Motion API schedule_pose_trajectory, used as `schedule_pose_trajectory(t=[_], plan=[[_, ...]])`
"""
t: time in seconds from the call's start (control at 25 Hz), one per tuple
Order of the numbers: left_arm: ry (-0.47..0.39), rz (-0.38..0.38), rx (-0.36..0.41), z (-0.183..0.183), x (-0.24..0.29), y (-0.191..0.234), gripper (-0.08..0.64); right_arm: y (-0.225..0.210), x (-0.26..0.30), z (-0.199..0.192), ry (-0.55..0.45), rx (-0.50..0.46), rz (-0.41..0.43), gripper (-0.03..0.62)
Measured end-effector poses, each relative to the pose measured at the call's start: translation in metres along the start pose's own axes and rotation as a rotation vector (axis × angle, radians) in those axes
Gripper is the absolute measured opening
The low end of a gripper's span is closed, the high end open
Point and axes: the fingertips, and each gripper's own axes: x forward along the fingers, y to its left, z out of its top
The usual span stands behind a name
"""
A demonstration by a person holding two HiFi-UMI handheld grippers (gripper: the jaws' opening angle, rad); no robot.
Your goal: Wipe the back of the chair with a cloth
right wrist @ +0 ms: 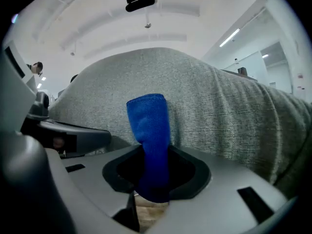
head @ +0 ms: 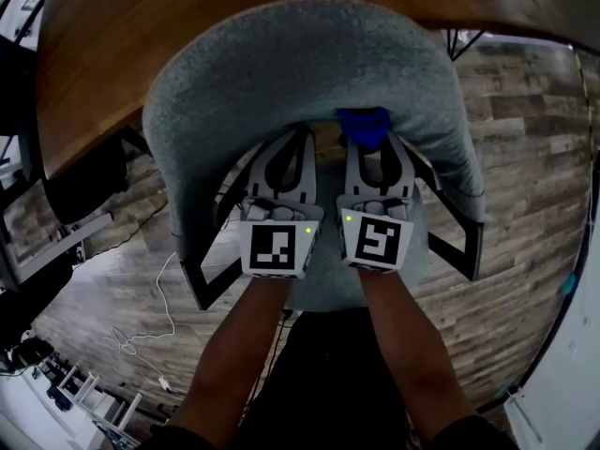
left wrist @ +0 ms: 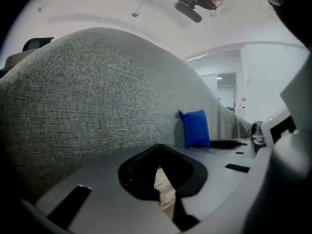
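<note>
1. Looking steeply down in the head view: a curved chair back in grey woven fabric (head: 300, 54) fills the upper middle of the frame. A brown wooden tabletop (head: 122, 36) lies above it, and wood-plank floor (head: 525, 139) shows at the right edge.
2. Two hand-held grippers sit side by side at the centre of the frame, both aimed up at the chair's inner face.
3. The right gripper (head: 367, 143) has its jaws closed on a small blue microfibre cloth (head: 364, 127). In the right gripper view the cloth stands up out of the jaws as a folded strip.
4. The cloth's free end appears to rest against the grey fabric, just right of the middle of the curve and low on the back.
5. The left gripper (left wrist: 158, 172) has its jaws drawn together with nothing between them. It sits just left of the cloth, close to the fabric.
6. The step in hand looks like wiping. To do it well, press the cloth flat to the fabric and sweep along the curve in overlapping passes. Keep the hard jaw tips off the weave.
7. The left gripper could steady the chair.
</note>
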Motion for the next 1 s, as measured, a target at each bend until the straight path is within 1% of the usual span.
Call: schedule_pose_trajectory(t=[0.16, 0.4, 0.6, 0.72, 0.88, 1.0], plan=[[-0.016, -0.017, 0.024, 0.002, 0.007, -0.013, 0.008, -0.01, -0.005, -0.001, 0.008, 0.034, -0.032, 0.127], [-0.01, -0.051, 0.013, 0.002, 0.009, -0.027, 0.008, -0.034, -0.022, 0.001, 0.003, 0.105, -0.131, 0.127], [-0.01, -0.093, 0.039, 0.005, 0.01, -0.041, 0.008, -0.06, -0.04, -0.008, 0.01, 0.155, -0.219, 0.127], [-0.004, -0.125, 0.059, 0.005, 0.008, -0.053, 0.008, -0.071, -0.053, -0.01, 0.029, 0.166, -0.25, 0.127], [0.032, -0.176, 0.112, 0.003, 0.007, -0.071, 0.008, -0.084, -0.068, -0.013, 0.046, 0.195, -0.292, 0.127], [0.01, -0.216, 0.104, 0.01, 0.004, -0.087, 0.008, -0.092, -0.083, -0.016, 0.054, 0.212, -0.325, 0.127]])
